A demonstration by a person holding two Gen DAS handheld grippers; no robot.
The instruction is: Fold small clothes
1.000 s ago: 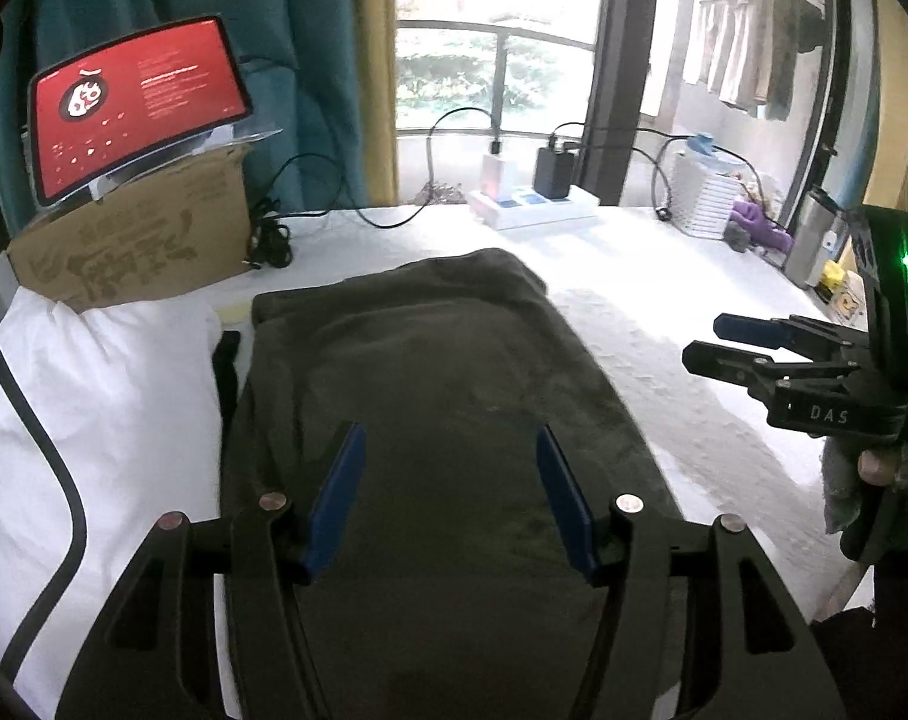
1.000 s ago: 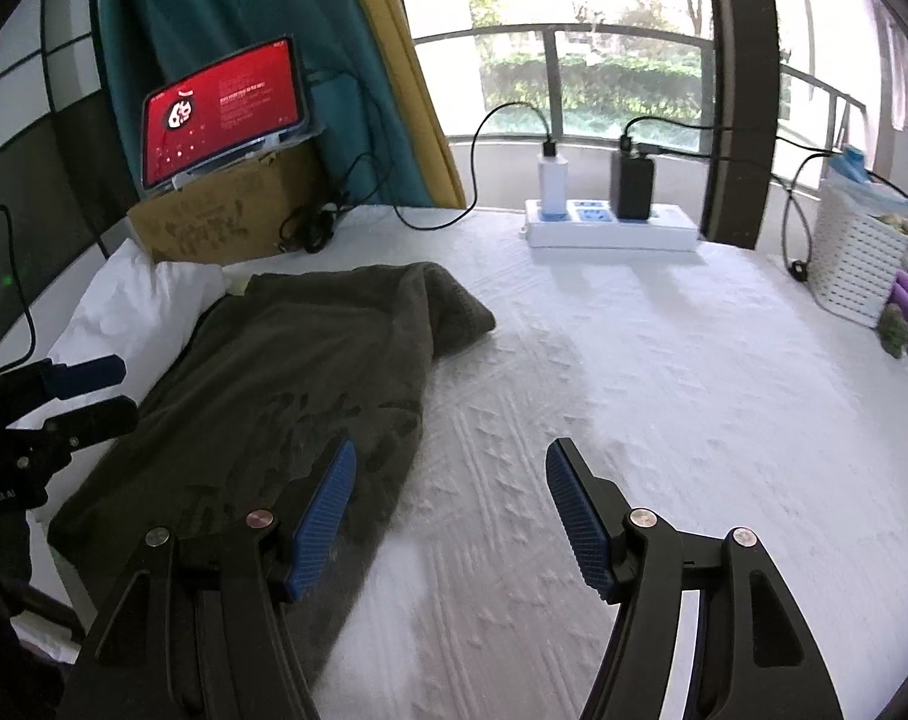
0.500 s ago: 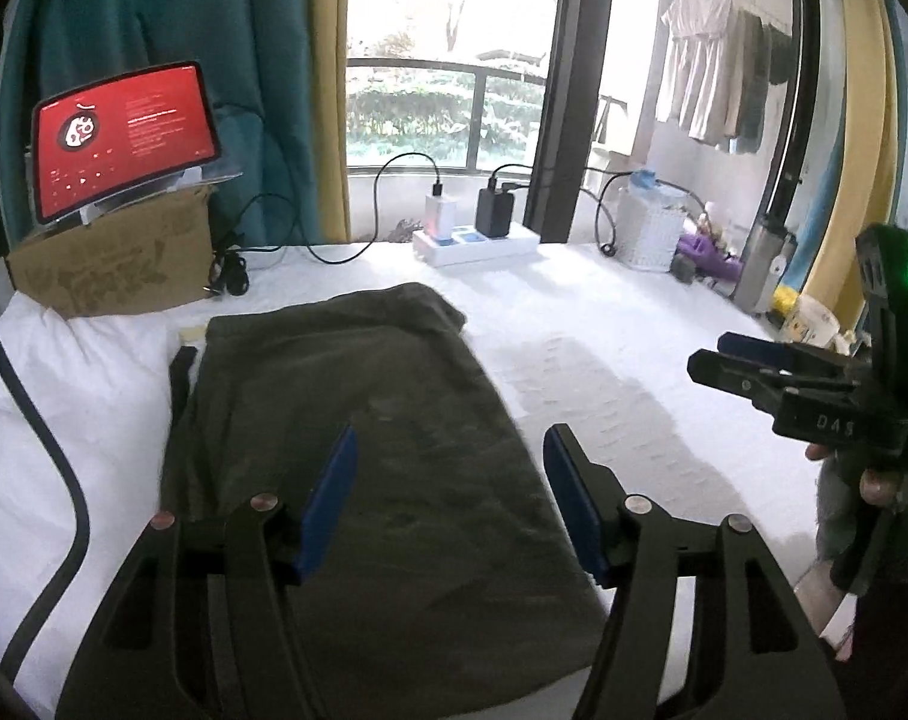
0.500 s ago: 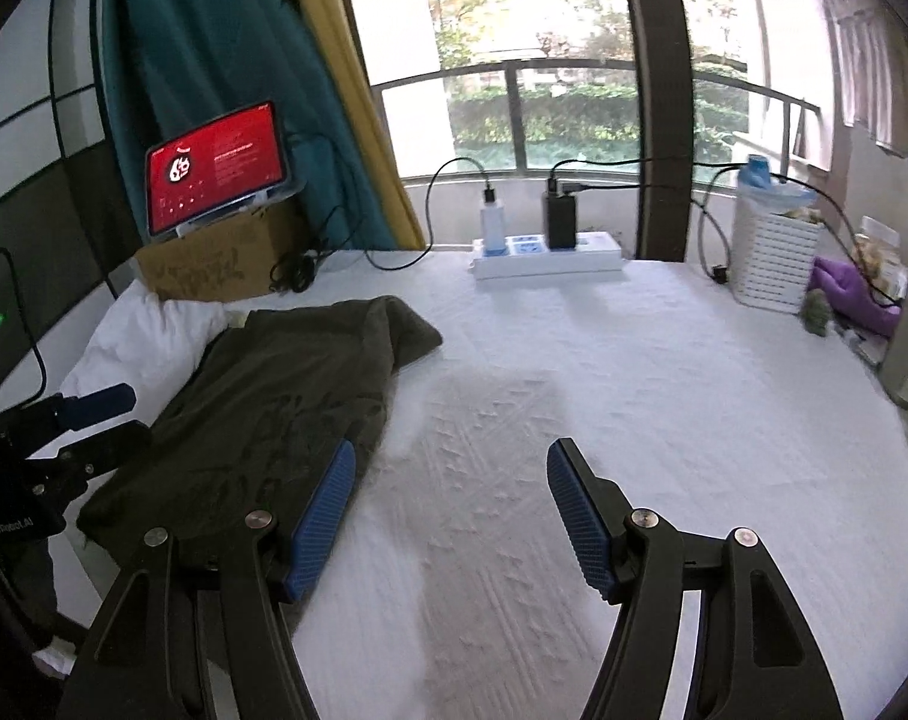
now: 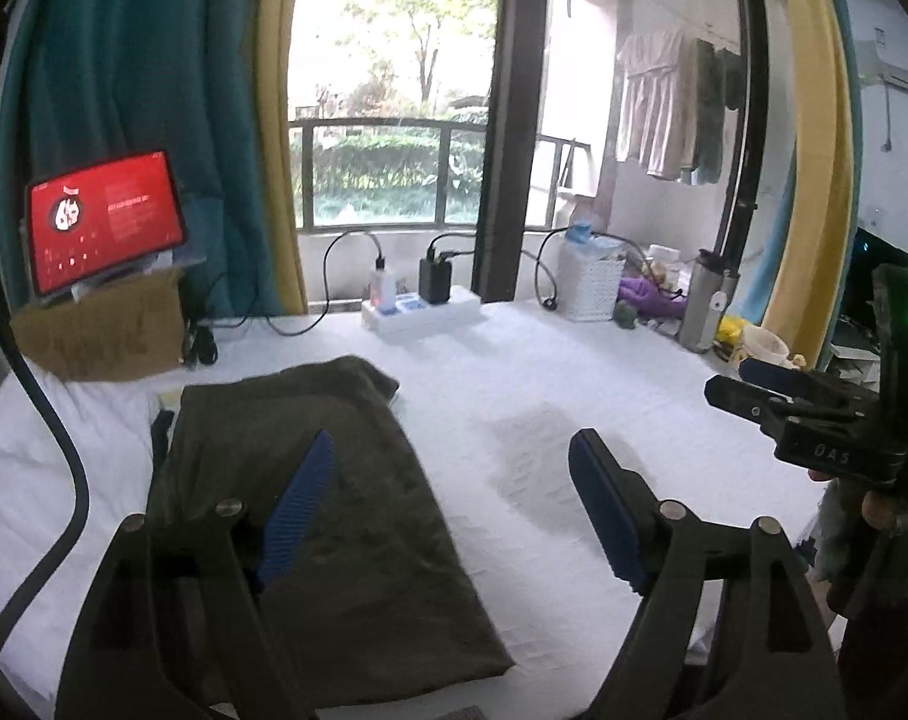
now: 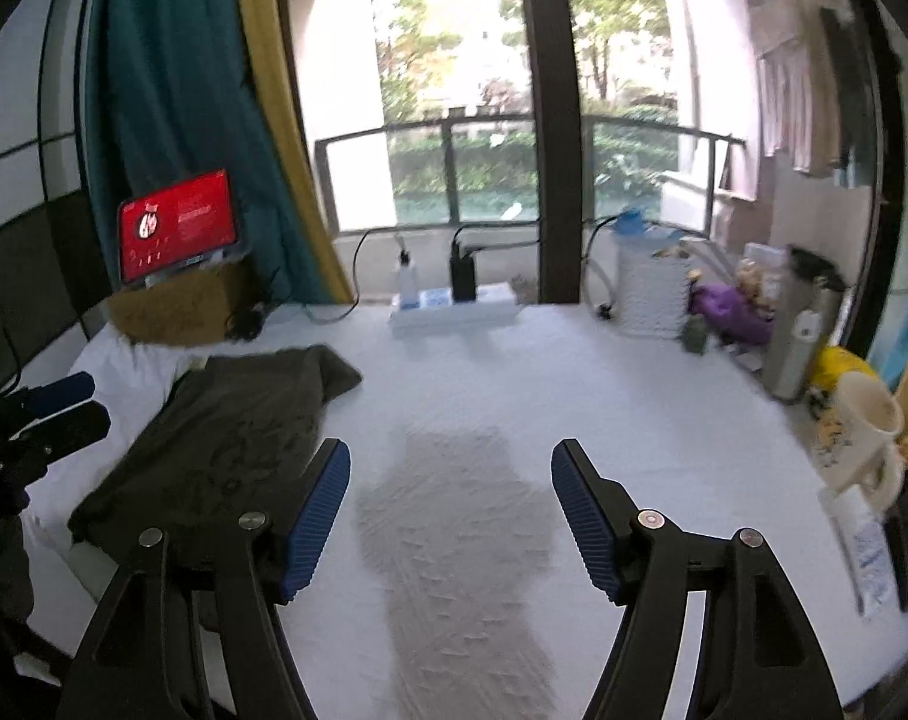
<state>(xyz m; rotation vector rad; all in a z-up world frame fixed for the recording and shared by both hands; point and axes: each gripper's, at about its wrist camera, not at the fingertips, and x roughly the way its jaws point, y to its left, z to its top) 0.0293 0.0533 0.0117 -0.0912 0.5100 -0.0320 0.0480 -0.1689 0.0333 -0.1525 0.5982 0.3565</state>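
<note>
A dark olive garment [image 5: 310, 480] lies folded flat on the left side of the white bed [image 5: 544, 396]. It also shows in the right wrist view [image 6: 238, 420]. My left gripper [image 5: 454, 462] is open and empty, raised above the garment's near right part. My right gripper [image 6: 451, 468] is open and empty, raised over bare bedding to the right of the garment. Each gripper shows side-on in the other view, the right gripper [image 5: 748, 384] at the right edge and the left gripper [image 6: 76, 402] at the left edge.
A red-screened tablet [image 5: 106, 219] rests on a cardboard box [image 5: 100, 330] at the back left. A power strip with chargers [image 5: 421, 306] and a white basket [image 5: 592, 285] stand at the far edge. A mug [image 6: 868, 432] and a steel bottle [image 6: 799, 330] stand at the right.
Both grippers have pulled back and risen away from the garment, so more of the bed and room shows. The garment has stayed still and both grippers stay open.
</note>
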